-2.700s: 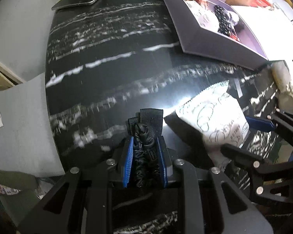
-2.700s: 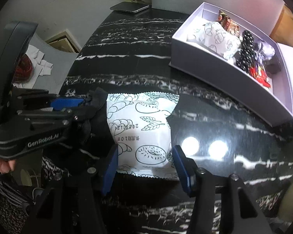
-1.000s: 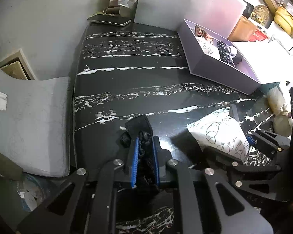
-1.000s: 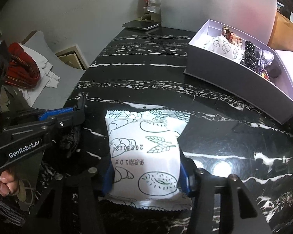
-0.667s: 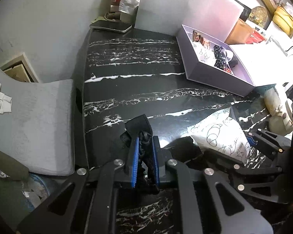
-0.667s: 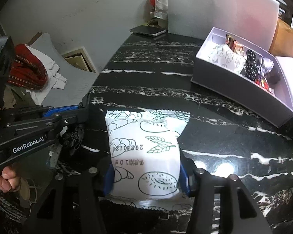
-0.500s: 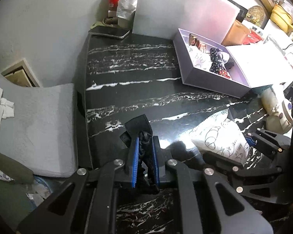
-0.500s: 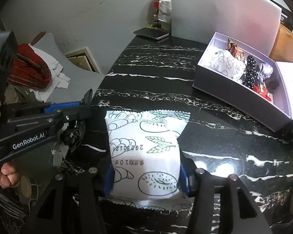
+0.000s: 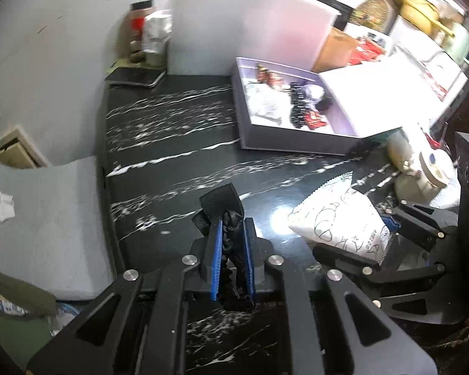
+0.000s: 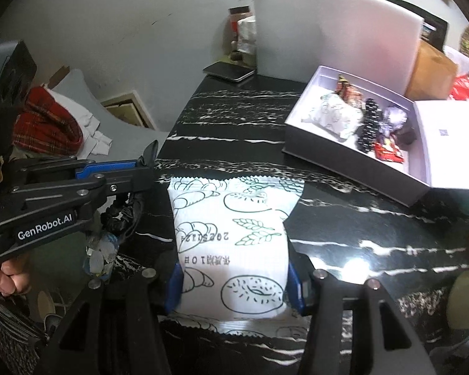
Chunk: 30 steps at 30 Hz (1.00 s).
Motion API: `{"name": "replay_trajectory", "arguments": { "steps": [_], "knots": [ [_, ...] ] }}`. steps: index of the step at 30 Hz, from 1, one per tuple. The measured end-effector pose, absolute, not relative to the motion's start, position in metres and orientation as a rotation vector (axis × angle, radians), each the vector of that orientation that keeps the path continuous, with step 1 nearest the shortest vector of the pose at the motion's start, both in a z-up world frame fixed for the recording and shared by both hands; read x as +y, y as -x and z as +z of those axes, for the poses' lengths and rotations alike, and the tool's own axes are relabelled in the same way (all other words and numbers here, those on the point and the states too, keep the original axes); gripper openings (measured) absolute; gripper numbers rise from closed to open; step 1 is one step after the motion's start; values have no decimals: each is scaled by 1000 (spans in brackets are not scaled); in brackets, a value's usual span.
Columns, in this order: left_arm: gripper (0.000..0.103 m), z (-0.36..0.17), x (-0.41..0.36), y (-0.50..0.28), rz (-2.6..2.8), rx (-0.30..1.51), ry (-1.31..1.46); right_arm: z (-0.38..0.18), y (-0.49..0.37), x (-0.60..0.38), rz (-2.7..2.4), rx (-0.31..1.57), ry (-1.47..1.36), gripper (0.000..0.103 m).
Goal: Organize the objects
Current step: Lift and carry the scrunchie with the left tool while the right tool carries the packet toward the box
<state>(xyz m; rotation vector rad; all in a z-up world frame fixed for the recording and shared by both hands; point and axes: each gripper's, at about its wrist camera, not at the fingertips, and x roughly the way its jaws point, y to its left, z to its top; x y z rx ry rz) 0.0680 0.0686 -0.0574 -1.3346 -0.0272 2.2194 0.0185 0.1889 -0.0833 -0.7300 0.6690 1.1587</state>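
Above the black marbled worktop (image 9: 172, 143), short of the open lilac box (image 10: 353, 168), both tools hang clear of the surface with something in each. Left of the box and nearer me, the left gripper (image 9: 231, 243) has its jaws clamped tight on a black scrunchie (image 9: 231, 222), whose fabric tag pokes out past the blue pads towards the box. Just right of it, the right gripper (image 10: 234, 284) has its jaws pressed against both sides of a white pastry packet (image 10: 231, 234) printed with croissants and a doughnut, its serrated end pointing at the box. Inside the box lie another white packet (image 10: 334, 115), a dark beaded item (image 10: 367, 125) and small red wrappers (image 10: 387, 151). Beyond the box, at the far corner of the worktop, rests a phone (image 10: 229, 71) beside a white board (image 10: 334, 31). A hand (image 10: 6, 276) grips the left tool's handle.
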Motion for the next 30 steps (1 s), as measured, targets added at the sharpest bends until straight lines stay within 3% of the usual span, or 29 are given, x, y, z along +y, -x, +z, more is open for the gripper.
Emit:
{"name": "replay_trajectory", "arguments": {
  "steps": [30],
  "knots": [
    [12,-34,213,-77,1952,170,1290,-49,-93,117,937,744,607,54]
  ]
}}
